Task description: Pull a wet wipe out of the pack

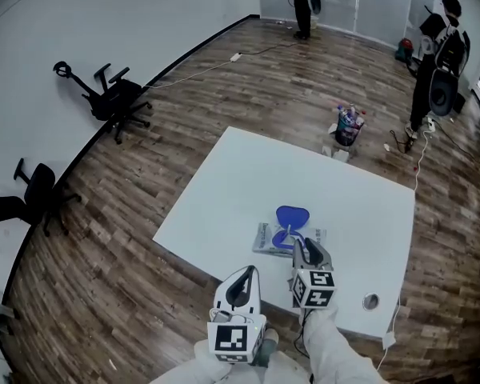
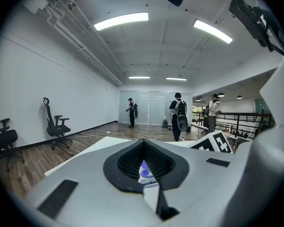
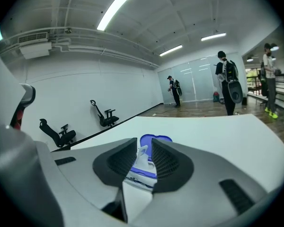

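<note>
The wet wipe pack (image 1: 270, 238) lies flat on the white table (image 1: 224, 190), its blue lid (image 1: 293, 215) flipped open to the far side. My right gripper (image 1: 299, 244) hovers over the pack's opening. In the right gripper view its jaws (image 3: 143, 143) stand narrowly apart, with a white wipe tip (image 3: 142, 151) poking up between them and the blue lid (image 3: 156, 139) behind. The left gripper (image 1: 246, 274) hangs at the table's front edge, left of the pack and holding nothing. Its jaws (image 2: 143, 141) meet at the tips, and the pack (image 2: 145, 173) shows through the gap in its pads.
A round metal grommet (image 1: 370, 301) sits in the table near its right front corner. On the floor beyond stands a bucket of bottles (image 1: 349, 125). Two office chairs (image 1: 112, 96) (image 1: 32, 192) stand by the left wall. Two people (image 1: 304, 2) (image 1: 436, 54) are far back.
</note>
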